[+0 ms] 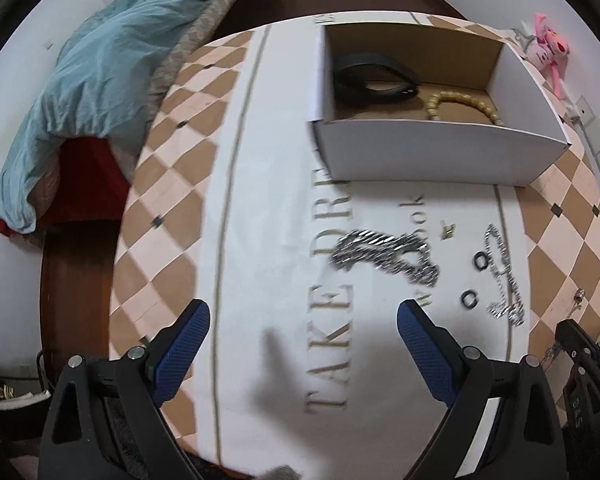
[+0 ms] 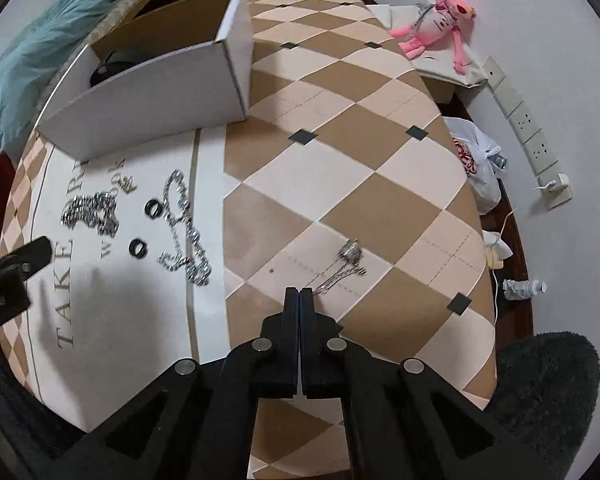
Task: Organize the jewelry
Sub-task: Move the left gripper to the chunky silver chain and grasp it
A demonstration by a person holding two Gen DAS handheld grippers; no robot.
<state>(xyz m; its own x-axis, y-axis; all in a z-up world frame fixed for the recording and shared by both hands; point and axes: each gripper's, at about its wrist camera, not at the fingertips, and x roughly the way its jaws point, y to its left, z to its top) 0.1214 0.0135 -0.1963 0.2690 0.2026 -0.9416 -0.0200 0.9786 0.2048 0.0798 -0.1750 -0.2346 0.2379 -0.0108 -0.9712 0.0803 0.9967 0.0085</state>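
Jaws wide on the left gripper (image 1: 303, 334), pressed together on the right gripper (image 2: 300, 295), above a checkered cloth (image 2: 352, 168) near a white wall (image 2: 548, 60).

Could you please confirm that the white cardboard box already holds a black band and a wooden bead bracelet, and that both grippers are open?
Not quite: only the left gripper is open. The right wrist view shows the right gripper shut. The white cardboard box does hold the black band and wooden bead bracelet.

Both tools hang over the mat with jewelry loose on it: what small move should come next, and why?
Probably lower the open left tool onto the bunched silver chain just ahead. It lies loose on the mat, outside the white cardboard box; the right tool is shut.
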